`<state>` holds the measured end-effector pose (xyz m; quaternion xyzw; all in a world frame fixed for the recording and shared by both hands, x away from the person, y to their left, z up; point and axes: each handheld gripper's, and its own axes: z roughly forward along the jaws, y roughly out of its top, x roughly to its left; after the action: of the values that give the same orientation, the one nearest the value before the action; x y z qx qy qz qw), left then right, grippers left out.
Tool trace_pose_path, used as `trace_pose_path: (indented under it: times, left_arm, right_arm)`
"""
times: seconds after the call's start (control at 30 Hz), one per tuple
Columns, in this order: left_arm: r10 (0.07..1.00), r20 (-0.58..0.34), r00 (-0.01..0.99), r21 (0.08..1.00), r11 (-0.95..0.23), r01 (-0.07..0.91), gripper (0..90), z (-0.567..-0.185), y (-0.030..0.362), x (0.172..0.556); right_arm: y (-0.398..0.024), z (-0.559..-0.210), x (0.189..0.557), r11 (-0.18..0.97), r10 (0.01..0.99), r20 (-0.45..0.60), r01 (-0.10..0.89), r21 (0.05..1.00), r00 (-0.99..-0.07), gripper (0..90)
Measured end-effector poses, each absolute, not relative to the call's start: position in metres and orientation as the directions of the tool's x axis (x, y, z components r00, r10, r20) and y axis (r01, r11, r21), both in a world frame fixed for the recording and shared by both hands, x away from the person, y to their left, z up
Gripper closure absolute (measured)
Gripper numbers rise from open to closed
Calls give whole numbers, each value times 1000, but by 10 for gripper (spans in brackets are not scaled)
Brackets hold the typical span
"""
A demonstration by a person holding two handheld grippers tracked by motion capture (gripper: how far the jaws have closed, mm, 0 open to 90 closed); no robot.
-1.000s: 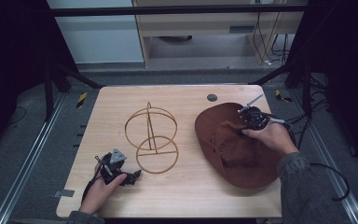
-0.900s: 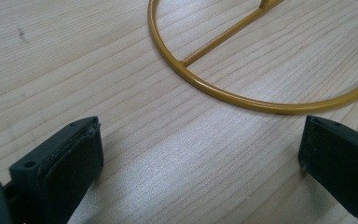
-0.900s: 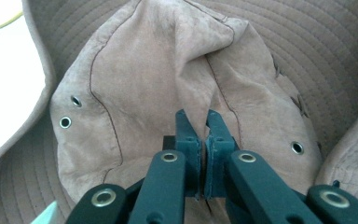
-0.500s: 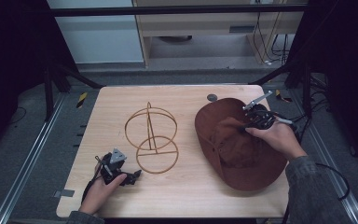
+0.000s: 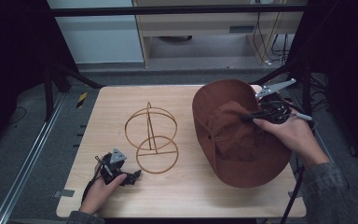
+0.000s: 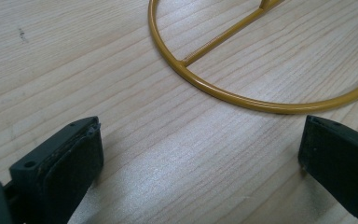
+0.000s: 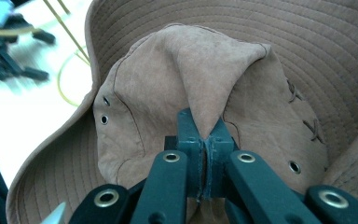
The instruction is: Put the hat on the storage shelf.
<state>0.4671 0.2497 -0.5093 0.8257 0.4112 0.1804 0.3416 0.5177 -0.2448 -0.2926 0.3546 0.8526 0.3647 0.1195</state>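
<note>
A brown wide-brimmed hat (image 5: 242, 135) hangs tilted over the right half of the table, its far brim raised. My right gripper (image 5: 248, 117) is shut on a pinched fold of the hat's crown (image 7: 205, 93). A golden wire hat stand (image 5: 150, 135), a flat base ring with upright hoops, rests on the table left of the hat. My left gripper (image 5: 133, 177) lies low on the table at the front left, just short of the stand's base ring (image 6: 261, 100). Its jaws are wide open with bare wood between them.
The light wooden table (image 5: 191, 196) has bare wood in front of and behind the stand. A small dark round mark sits near the far edge behind the hat. Metal frame rails (image 5: 23, 158) run along the floor at the left.
My right gripper has risen and lifted the hat by its crown, so the hat now tilts up off the table. The left gripper has stayed in place.
</note>
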Motion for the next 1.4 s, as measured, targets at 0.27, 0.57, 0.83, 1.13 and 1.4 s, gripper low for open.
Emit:
trace_pose_path:
  times: [0.27,0.57,0.83,1.13,1.4]
  left_arm:
    - [804,16,594,714,-425,556,0,-509,250,467]
    - [803,18,595,713,-428,555,0,-509,250,467]
    - [803,18,596,713,-428,555,0,-509,250,467]
    - [803,17,596,711,-429,557,0,-509,250,467]
    - [803,17,596,711,-429,557,0,-509,250,467]
  right_arm:
    - [-228,-262,501,483,661,21,448,752,-750,878]
    - [-210,-235,492,481,628,4,392,784,-778,878]
    - [-202,-216,488,471,615,-4,363,804,-788,878]
    - [-188,-199,486,490,602,-28,342,802,-798,878]
    - [-179,-186,486,490,596,-42,321,810,-802,878]
